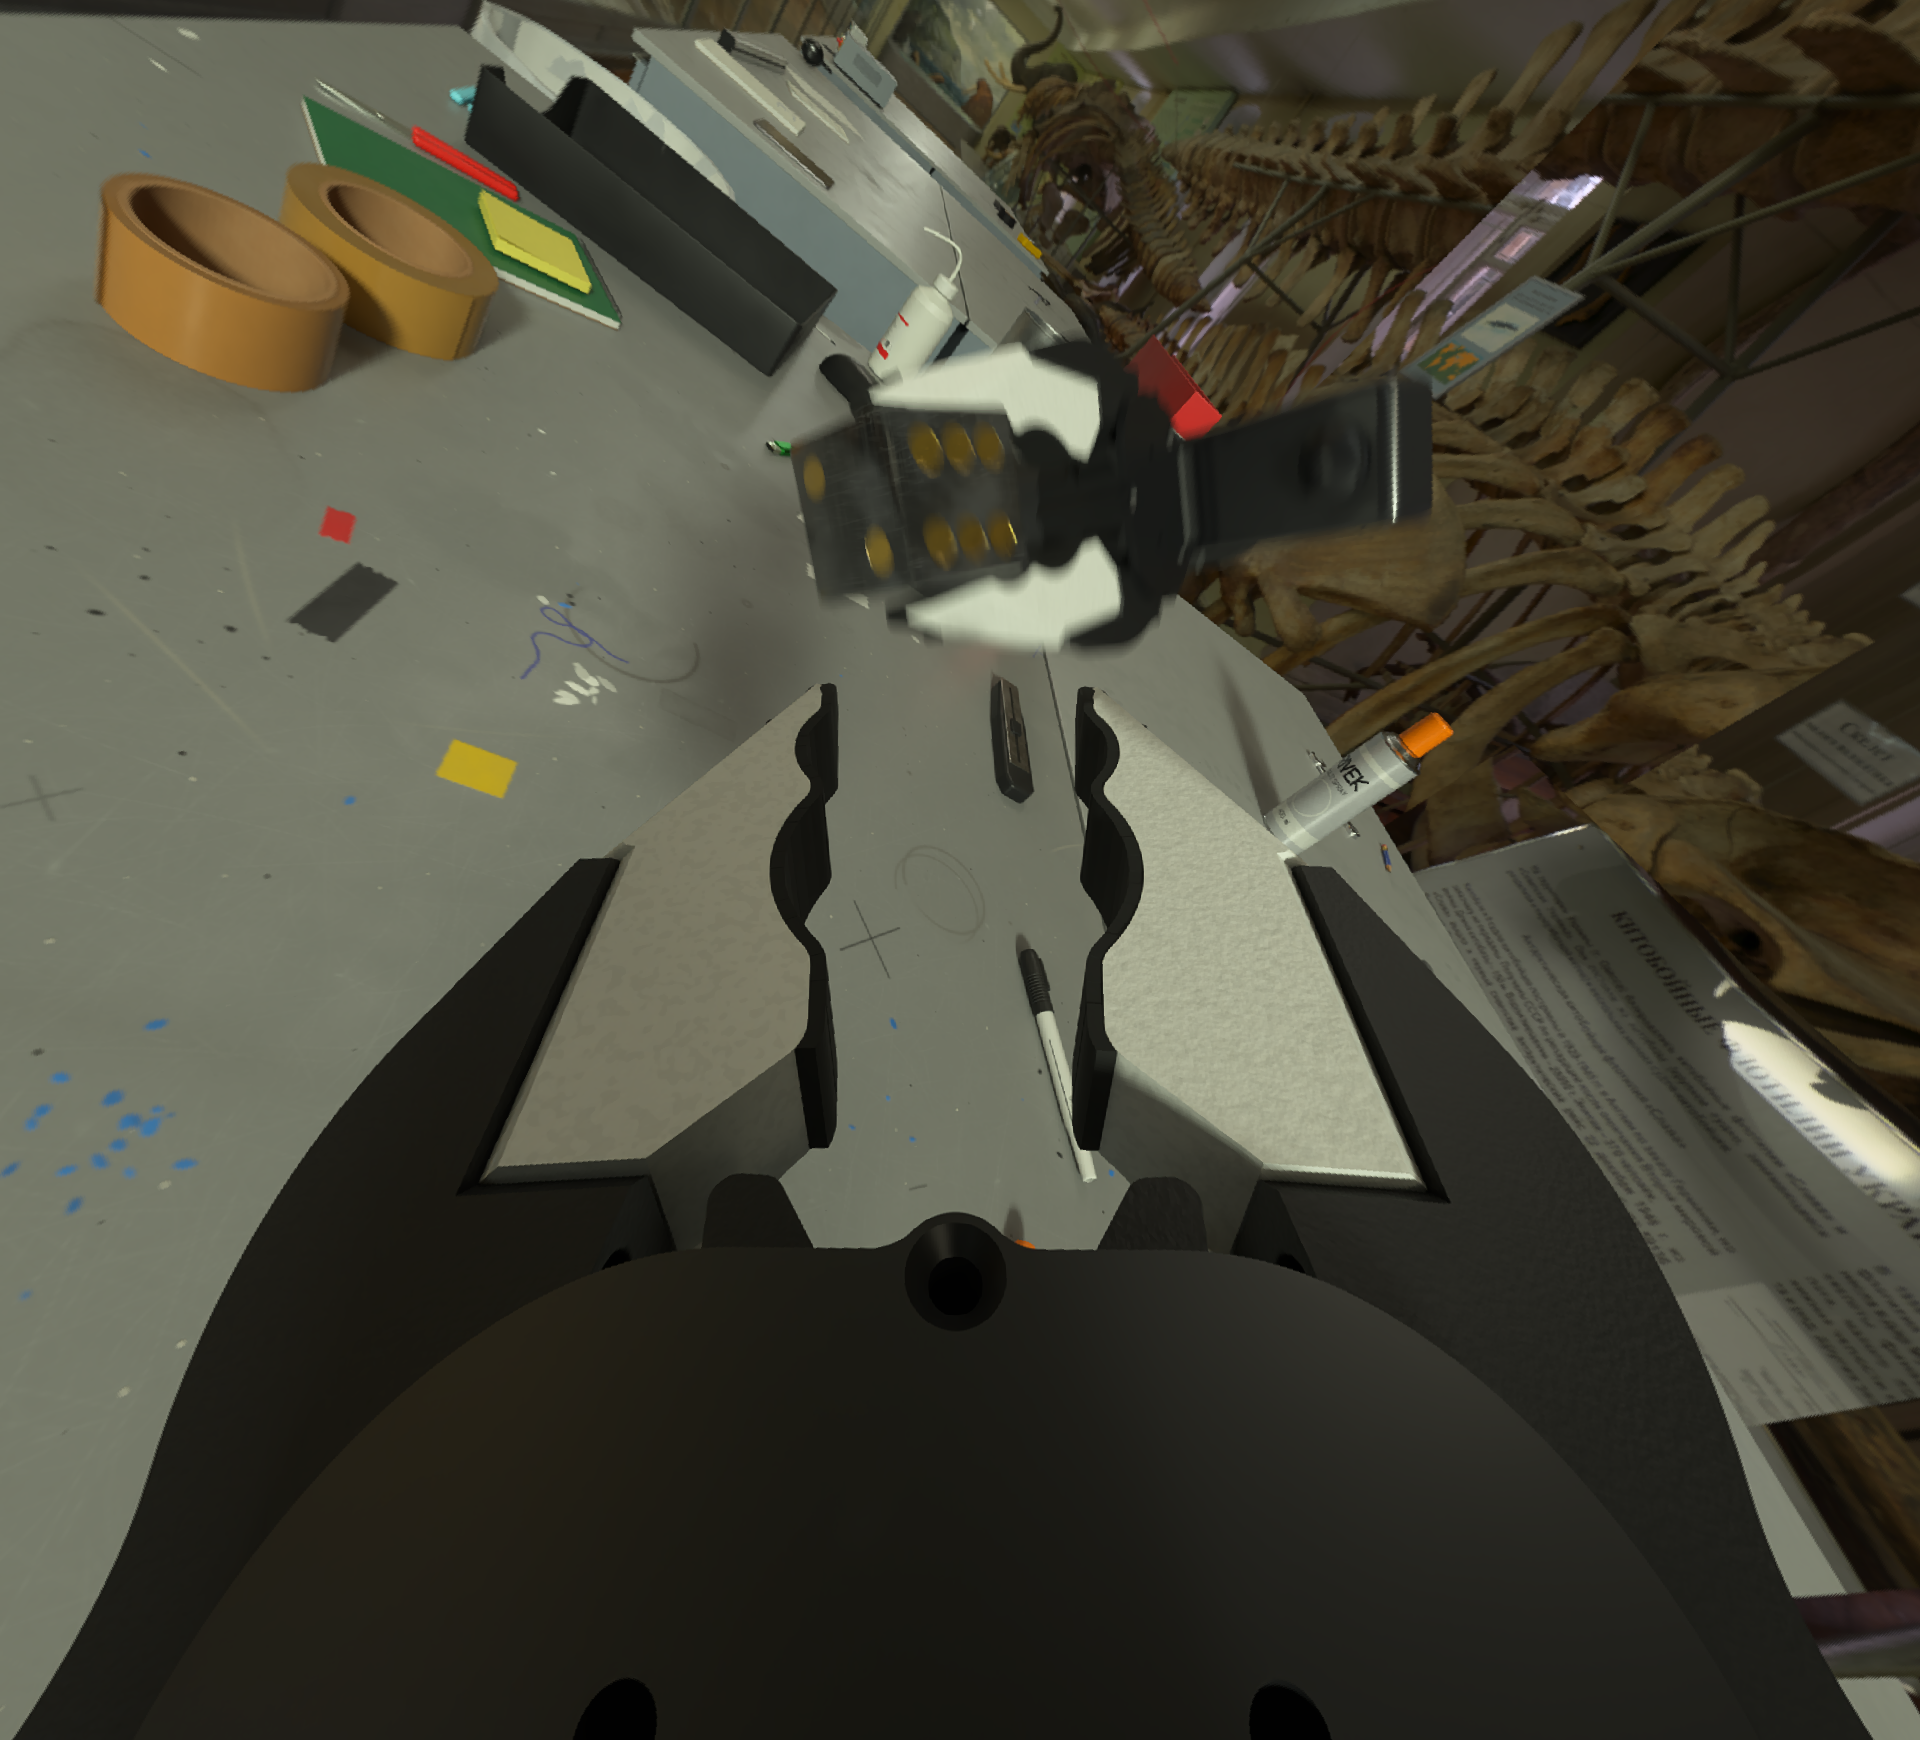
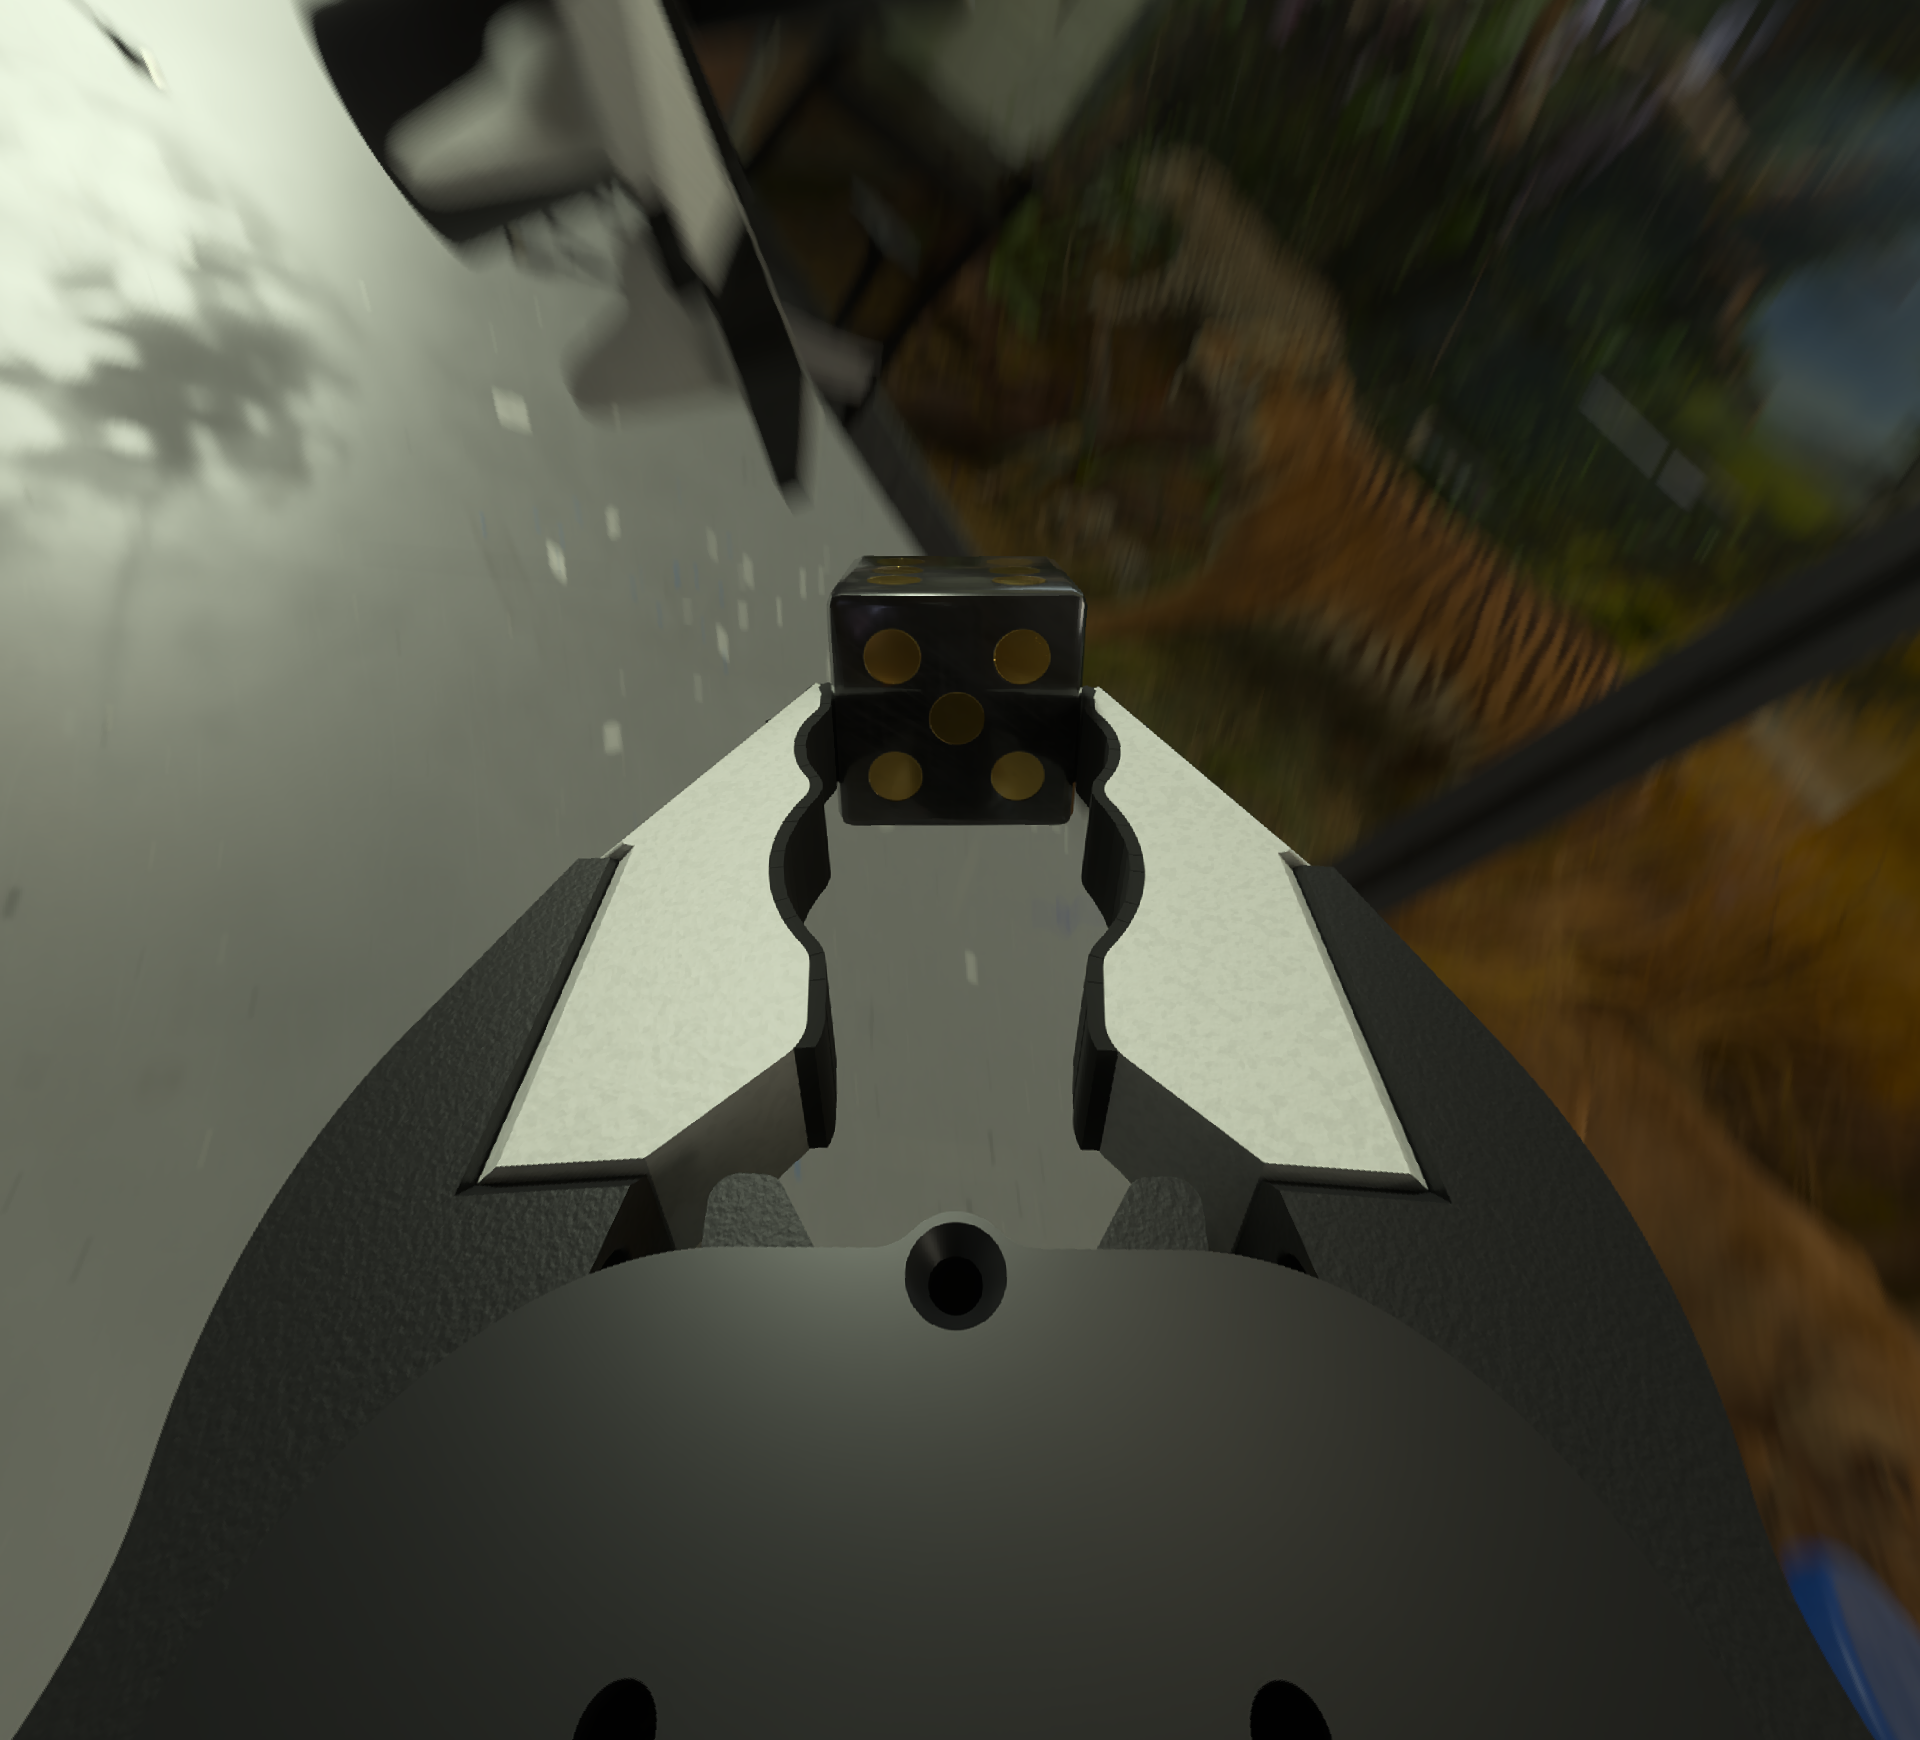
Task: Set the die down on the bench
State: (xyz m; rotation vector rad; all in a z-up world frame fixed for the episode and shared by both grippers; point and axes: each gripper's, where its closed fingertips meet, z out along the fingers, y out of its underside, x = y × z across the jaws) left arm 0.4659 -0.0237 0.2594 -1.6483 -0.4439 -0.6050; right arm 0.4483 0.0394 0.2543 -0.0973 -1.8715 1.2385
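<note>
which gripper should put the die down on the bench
Right. The right gripper already clamps the black die between its fingertips, above the grey bench. The left gripper hangs open and empty.

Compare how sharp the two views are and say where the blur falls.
Left wrist view: bench and tape rolls crisp; only the right gripper holding the die is slightly smeared. Right wrist view: die and fingers sharp, everything behind heavily streaked with motion blur.
</note>
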